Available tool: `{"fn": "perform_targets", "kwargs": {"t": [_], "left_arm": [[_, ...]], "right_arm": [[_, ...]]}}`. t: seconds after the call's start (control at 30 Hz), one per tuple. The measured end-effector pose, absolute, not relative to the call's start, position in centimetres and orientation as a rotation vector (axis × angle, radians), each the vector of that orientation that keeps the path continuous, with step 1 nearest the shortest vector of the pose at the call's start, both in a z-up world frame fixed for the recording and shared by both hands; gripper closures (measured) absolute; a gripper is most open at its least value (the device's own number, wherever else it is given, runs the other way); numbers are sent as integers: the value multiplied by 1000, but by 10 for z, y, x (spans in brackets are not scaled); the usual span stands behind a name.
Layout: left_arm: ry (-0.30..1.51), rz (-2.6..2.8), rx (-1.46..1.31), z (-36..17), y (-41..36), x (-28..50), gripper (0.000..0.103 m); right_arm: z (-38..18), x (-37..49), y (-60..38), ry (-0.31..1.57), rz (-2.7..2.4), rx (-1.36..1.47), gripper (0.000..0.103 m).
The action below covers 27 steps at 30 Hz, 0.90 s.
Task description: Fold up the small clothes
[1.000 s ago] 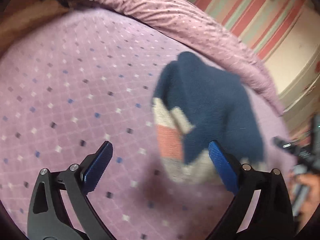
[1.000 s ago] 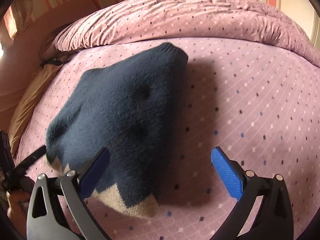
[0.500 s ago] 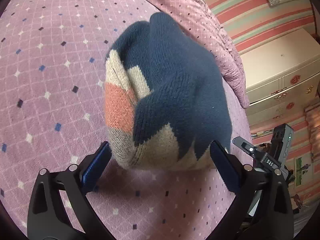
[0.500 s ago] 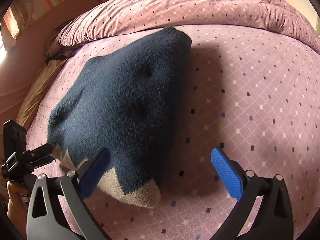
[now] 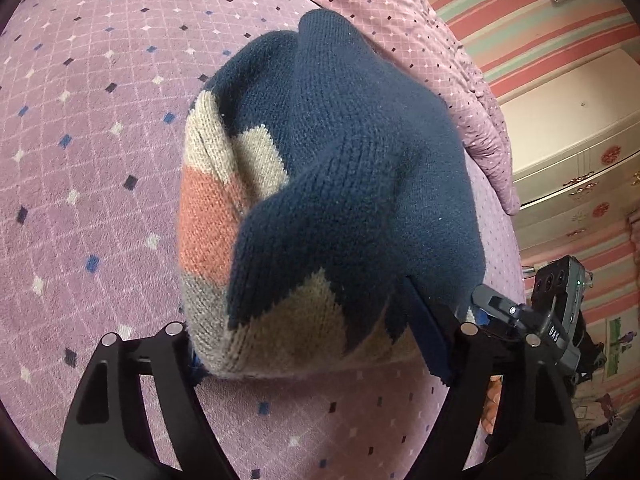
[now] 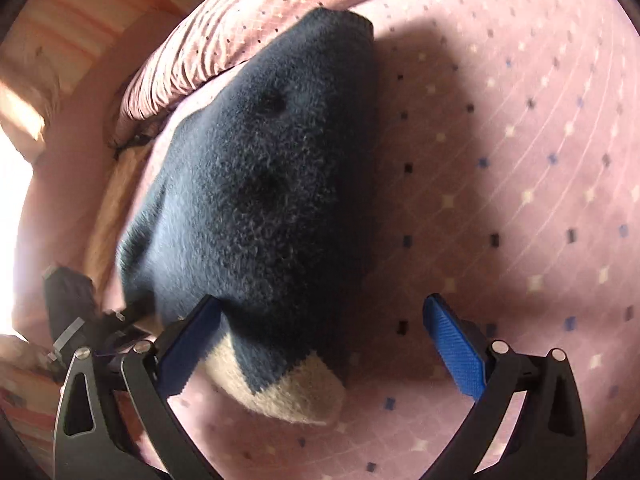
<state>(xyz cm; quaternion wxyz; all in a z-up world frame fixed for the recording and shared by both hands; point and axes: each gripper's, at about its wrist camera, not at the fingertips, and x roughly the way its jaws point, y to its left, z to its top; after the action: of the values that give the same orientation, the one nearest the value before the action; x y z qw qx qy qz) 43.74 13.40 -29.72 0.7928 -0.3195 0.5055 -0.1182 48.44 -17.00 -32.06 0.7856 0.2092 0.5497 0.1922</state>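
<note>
Left gripper [image 5: 316, 354] just closing, fingers round cream hem of navy knitted sweater [image 5: 340, 184] on pink diamond-pattern bedspread [image 5: 80, 160]; pinch hem squarely. Right gripper [image 6: 320, 344] wide, empty.

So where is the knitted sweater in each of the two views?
Left wrist view: the sweater fills the centre, its beige hem between the tool's fingers.
Right wrist view: it lies centre-left, its beige corner low by the left finger.
Shared landmark: the pink diamond-pattern bedspread under it in both.
</note>
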Motion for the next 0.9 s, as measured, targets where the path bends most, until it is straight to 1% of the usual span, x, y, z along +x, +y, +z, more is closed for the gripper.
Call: {"fn": "perform_targets", "kwargs": {"t": [0.13,0.27,0.3,0.33,0.37,0.4,0.47,0.53,0.6,0.63,0.73,0.77,0.83,0.9], "left_arm": [[1090,-234,-664,-297,127,447,27],[1092,-222,-653,-298,125,453,27],[1092,-220,-654,-298,125,454,27],[1091,-216,-652,-298,122,458,27],[1090,-215,-647,-297,120,460,28],[1087,-215,-642,-297,118,462,28],[1084,-215,-631,-297,119,458,28],[1076,-220,-613,-295,117,460,30],[1065,-227,-598,-291,113,463,33],[1055,-233,-576,-288,110,464,35],[1038,-244,-550,-280,104,468,41],[1032,-247,-548,-278,102,469,42],[1008,-264,-531,-268,94,471,50],[985,-293,-503,-258,82,473,52]], "right_arm": [[-340,494,-172,1232,456,585,2],[-343,498,-169,1237,488,597,2],[-344,499,-168,1238,503,610,5],[-345,500,-169,1241,523,634,18],[-347,500,-168,1239,574,692,25],[-347,502,-169,1236,584,703,26],[-343,500,-164,1214,581,649,32],[-336,499,-160,1192,577,605,45],[-324,493,-155,1141,578,546,54],[-317,491,-152,1112,582,518,57],[-299,486,-149,1048,600,474,61],[-295,488,-149,1035,603,465,62],[-284,486,-152,1006,609,442,64],[-265,484,-160,958,610,433,65]]}}
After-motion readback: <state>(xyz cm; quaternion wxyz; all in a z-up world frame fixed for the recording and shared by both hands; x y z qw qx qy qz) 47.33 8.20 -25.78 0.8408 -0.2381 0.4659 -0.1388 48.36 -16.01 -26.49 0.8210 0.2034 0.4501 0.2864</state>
